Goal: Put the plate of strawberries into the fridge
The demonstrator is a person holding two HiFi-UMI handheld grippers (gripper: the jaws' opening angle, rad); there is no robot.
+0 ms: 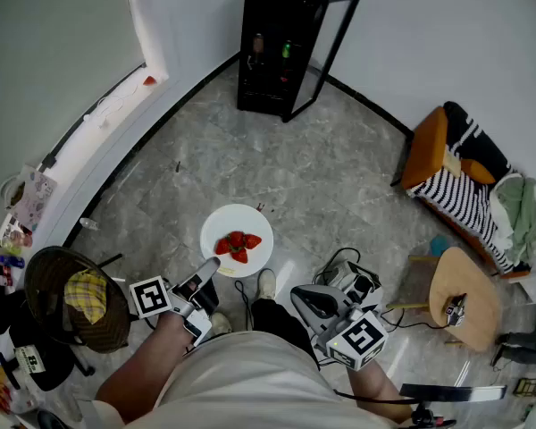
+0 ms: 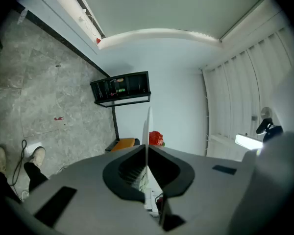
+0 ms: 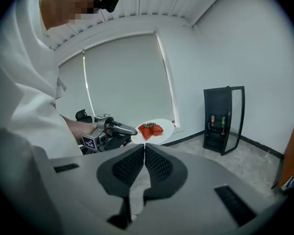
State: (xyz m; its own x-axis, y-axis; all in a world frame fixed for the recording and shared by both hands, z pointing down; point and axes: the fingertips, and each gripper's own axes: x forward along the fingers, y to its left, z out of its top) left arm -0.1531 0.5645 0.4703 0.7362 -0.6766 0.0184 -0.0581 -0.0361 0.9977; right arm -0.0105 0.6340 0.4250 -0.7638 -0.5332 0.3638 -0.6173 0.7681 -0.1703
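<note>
Left gripper (image 1: 207,268) fingers clamped the plate (image 1: 221,224) rim, open fridge (image 1: 272,47) lay dead ahead, well apart; right gripper (image 1: 309,300) fingers were shut, empty.

Red strawberries (image 1: 239,245), white plate (image 1: 221,224), black fridge (image 1: 270,25), grey marbled floor (image 1: 330,186)

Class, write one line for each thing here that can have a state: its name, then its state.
fridge: open.
plate: held off the floor by its rim, strawberries on it.
left tool: shut on the plate.
right tool: shut, empty.
</note>
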